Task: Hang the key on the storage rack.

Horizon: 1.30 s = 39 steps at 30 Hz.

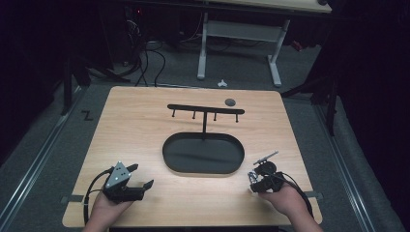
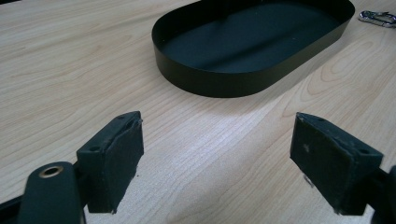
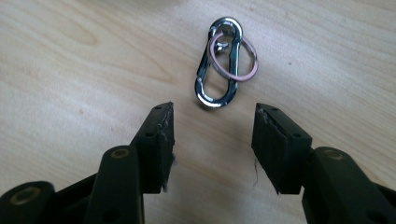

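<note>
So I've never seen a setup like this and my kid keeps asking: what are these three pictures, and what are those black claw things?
No robot here: a person sits at a wooden table holding a hand-held clamp with two black jaws in each hand. The high view looks down from above; the left gripper and the right gripper sit near the bottom. The other two pictures come from small cameras riding on the grippers, looking along their jaws. Both grippers are open and hold nothing. On the table stand a black oval tray with a hook rack rising behind it, and a small dark disc. Just ahead of the right gripper's jaws lies a silver carabiner with a pinkish ring looped through it.
</note>
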Each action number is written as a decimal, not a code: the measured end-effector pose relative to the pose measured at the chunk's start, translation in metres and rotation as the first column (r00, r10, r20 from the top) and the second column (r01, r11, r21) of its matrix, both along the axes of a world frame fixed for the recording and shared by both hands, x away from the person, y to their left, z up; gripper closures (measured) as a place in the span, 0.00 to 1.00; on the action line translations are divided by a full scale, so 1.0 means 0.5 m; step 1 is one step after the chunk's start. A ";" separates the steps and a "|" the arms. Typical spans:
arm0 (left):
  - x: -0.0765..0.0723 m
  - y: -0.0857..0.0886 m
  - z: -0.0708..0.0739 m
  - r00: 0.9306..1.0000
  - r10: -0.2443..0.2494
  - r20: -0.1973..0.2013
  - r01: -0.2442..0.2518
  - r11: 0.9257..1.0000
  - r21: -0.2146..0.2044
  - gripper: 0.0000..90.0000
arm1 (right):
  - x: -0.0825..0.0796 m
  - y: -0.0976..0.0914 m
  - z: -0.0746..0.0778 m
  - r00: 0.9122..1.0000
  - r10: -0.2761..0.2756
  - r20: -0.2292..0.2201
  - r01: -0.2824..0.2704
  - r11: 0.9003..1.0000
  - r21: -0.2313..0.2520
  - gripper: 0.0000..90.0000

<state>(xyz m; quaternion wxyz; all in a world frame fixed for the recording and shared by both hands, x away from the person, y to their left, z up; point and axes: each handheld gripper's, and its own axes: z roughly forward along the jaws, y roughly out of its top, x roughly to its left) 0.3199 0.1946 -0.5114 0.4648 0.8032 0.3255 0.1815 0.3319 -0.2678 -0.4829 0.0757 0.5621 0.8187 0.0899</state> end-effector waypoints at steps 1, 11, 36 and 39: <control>0.000 0.000 0.000 1.000 -0.001 0.000 0.001 1.000 0.000 0.20 | 0.004 0.000 -0.002 1.000 -0.004 -0.002 0.004 1.000 0.001 0.57; 0.000 -0.002 0.000 1.000 -0.010 -0.001 0.010 1.000 0.000 0.20 | 0.030 0.007 -0.012 1.000 -0.012 -0.026 0.013 1.000 0.011 0.65; -0.005 -0.010 -0.003 1.000 -0.020 -0.005 0.020 1.000 0.014 0.20 | 0.055 0.015 -0.011 0.999 0.018 -0.029 -0.019 1.000 -0.022 0.75; -0.004 -0.010 -0.003 1.000 -0.020 -0.004 0.020 1.000 0.016 0.20 | 0.053 0.022 -0.011 0.999 0.037 -0.015 -0.038 0.999 -0.036 0.75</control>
